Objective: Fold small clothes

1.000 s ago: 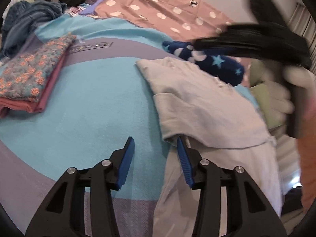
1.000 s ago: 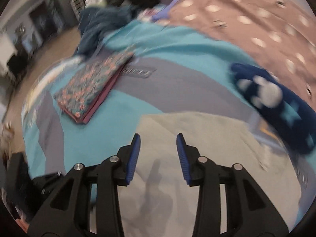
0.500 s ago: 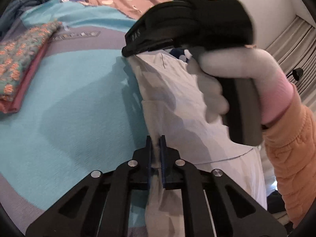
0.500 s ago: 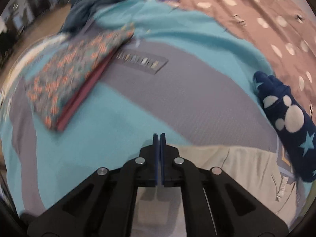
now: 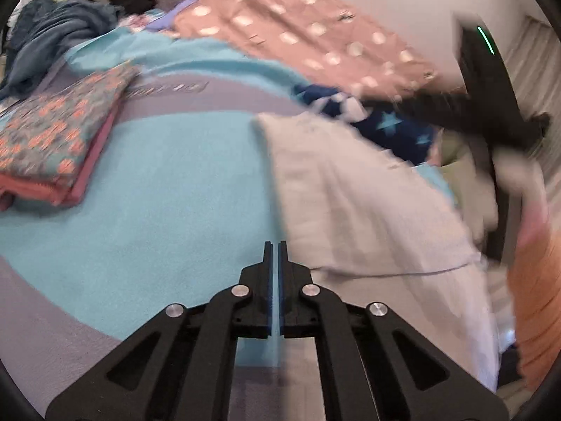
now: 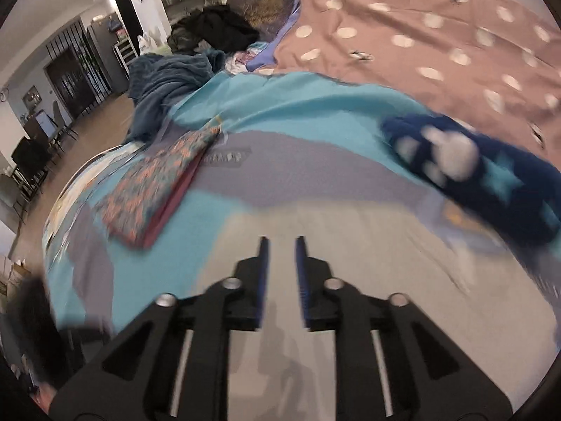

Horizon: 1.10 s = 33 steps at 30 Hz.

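A pale grey small garment [image 5: 354, 203] lies partly folded on the turquoise and grey blanket [image 5: 175, 189]; it also shows in the right wrist view [image 6: 350, 245]. My left gripper [image 5: 275, 249] is shut and empty, just left of the garment's left edge, over the blanket. My right gripper [image 6: 280, 245] is partly open and empty, held above the garment; from the left wrist view it shows blurred at the upper right [image 5: 491, 112].
A folded floral and pink stack [image 5: 56, 140] lies at the left, also in the right wrist view [image 6: 157, 189]. A navy star-patterned garment [image 6: 473, 165] lies behind the grey one. A pink dotted sheet [image 6: 438, 35] and dark blue clothes [image 6: 168, 80] lie farther back.
Both grippers were shut on the garment's left edge half a second ago. Now the left has let go and sits shut beside it; the right has opened and lifted away.
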Each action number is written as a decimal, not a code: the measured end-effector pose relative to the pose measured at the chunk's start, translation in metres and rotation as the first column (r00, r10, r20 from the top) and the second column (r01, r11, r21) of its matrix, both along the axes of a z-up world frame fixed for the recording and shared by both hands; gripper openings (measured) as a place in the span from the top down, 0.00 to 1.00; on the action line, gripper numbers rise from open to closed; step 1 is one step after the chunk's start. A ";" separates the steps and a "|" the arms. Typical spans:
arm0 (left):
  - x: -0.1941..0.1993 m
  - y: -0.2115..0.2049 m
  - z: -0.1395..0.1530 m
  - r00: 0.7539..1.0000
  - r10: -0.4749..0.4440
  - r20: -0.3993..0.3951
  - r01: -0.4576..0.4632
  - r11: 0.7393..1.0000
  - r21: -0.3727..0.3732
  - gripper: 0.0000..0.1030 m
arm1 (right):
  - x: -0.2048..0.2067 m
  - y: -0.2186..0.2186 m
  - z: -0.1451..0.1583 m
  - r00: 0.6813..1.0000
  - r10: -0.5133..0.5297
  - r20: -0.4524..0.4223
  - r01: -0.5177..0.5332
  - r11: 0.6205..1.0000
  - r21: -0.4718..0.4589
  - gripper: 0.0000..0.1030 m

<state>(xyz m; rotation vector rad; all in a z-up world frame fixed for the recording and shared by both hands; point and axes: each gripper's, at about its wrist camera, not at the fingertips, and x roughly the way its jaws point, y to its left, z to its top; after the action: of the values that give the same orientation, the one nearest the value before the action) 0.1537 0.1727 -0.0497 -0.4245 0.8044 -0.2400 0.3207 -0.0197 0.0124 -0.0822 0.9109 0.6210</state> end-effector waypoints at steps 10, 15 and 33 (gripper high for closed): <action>0.049 -0.071 -0.014 0.993 -0.073 -0.096 0.094 0.969 0.228 0.76 | -0.065 -0.191 -0.084 0.901 -0.323 -0.289 0.363 0.926 0.099 0.96; 0.035 -0.093 0.020 0.993 -0.085 -0.082 0.106 0.951 0.290 0.71 | -0.098 -0.256 -0.049 0.895 -0.405 -0.188 0.444 0.850 0.283 0.75; 0.027 -0.189 0.032 0.977 -0.169 -0.129 0.200 0.937 0.286 0.61 | -0.214 -0.656 -0.152 0.196 -0.859 -0.473 0.945 0.036 0.326 0.54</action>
<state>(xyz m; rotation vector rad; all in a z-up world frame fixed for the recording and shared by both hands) 0.1809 -0.0167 -0.0181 -0.0763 0.9670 -0.2688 0.1069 -0.6757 -0.1399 1.1149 0.6724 -0.4233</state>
